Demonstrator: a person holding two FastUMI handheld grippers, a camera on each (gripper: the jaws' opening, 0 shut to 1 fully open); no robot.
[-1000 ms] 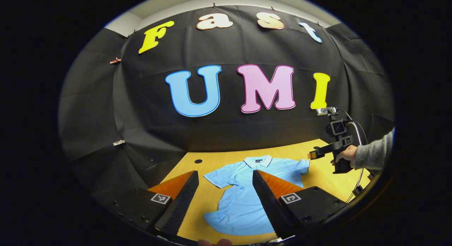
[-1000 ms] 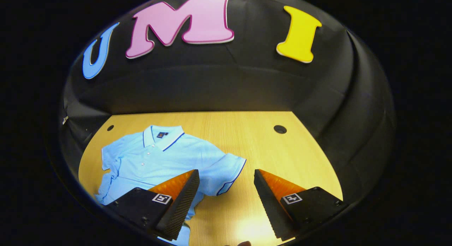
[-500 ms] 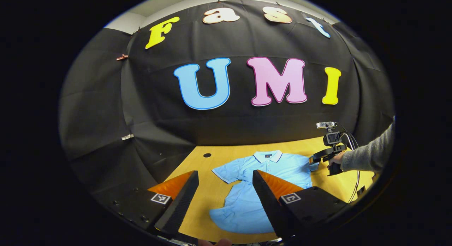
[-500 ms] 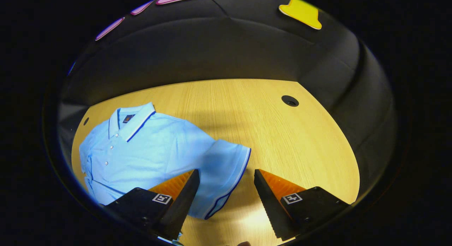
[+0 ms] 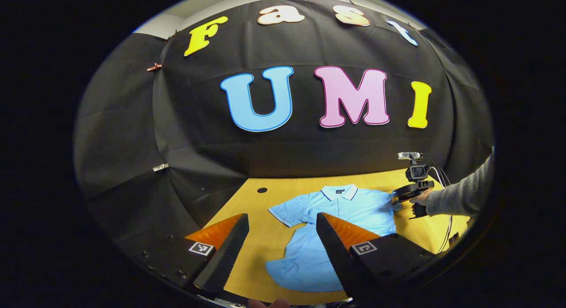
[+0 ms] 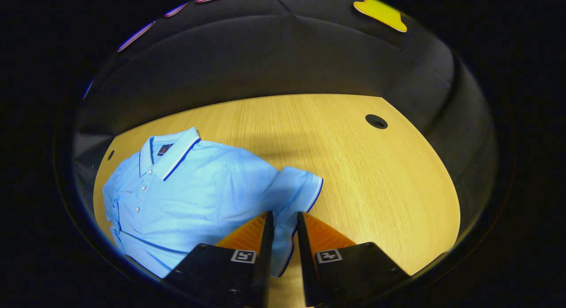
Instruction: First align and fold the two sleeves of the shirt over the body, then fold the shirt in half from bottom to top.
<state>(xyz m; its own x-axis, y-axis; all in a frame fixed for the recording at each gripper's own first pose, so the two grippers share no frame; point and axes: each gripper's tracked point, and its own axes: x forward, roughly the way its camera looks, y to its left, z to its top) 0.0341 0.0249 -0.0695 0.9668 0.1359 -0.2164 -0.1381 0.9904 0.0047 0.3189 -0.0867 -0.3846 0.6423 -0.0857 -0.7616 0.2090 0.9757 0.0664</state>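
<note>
While the left gripper (image 5: 282,237) hangs with jaws spread, the right gripper's (image 6: 285,224) jaws pinch the shirt's (image 6: 199,197) sleeve (image 6: 294,190).

In the left gripper view, the right finger of the near claw (image 5: 281,237) covers the middle right of the light blue short-sleeved polo shirt (image 5: 340,208), and the shirt's hem drops behind the claw body at lower centre. At the right edge, the grey knitted sleeve (image 5: 460,195) is cut off past the forearm. The far claw (image 5: 396,203) is too small to tell how its fingers sit on the cloth.

In the right gripper view, the shirt's (image 6: 190,197) lower body and other sleeve run out at lower left. The pinched sleeve's (image 6: 292,197) lower end is hidden between the close-set fingers of the claw (image 6: 283,237), so the contact itself cannot be seen.
</note>
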